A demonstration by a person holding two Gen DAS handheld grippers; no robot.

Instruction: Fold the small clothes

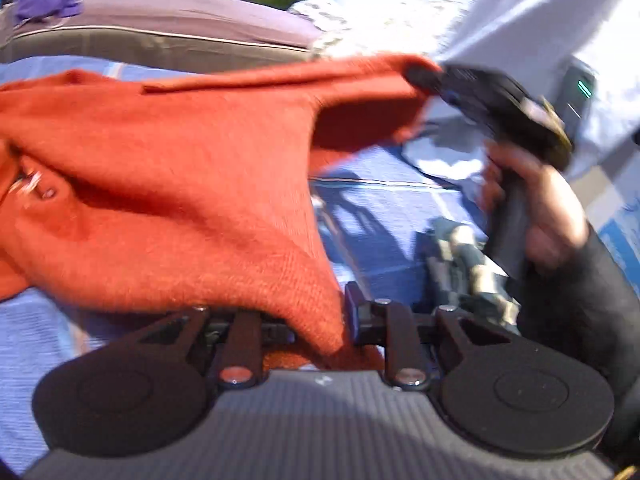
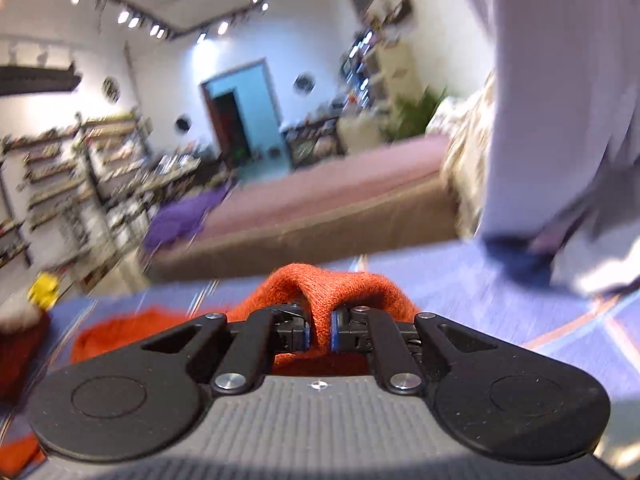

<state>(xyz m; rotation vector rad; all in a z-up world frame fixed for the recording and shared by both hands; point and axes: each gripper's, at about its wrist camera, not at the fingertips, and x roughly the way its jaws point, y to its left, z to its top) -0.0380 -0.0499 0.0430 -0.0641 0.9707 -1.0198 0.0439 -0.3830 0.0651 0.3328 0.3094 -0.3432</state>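
An orange knitted garment (image 1: 160, 184) hangs stretched above the blue bedspread (image 1: 380, 240). My left gripper (image 1: 320, 328) is shut on one edge of it; the cloth covers the left finger. My right gripper (image 1: 424, 76) shows in the left wrist view at the upper right, shut on the garment's far corner. In the right wrist view the right gripper (image 2: 320, 328) pinches a fold of the orange garment (image 2: 320, 284) between its blue pads.
A camouflage-patterned cloth (image 1: 468, 268) lies on the bedspread near the right hand. A white cloth (image 1: 540, 20) hangs at the right. A bed with a mauve cover (image 2: 320, 196) and a purple cloth (image 2: 180, 220) stands behind. Shelves (image 2: 80, 176) line the far wall.
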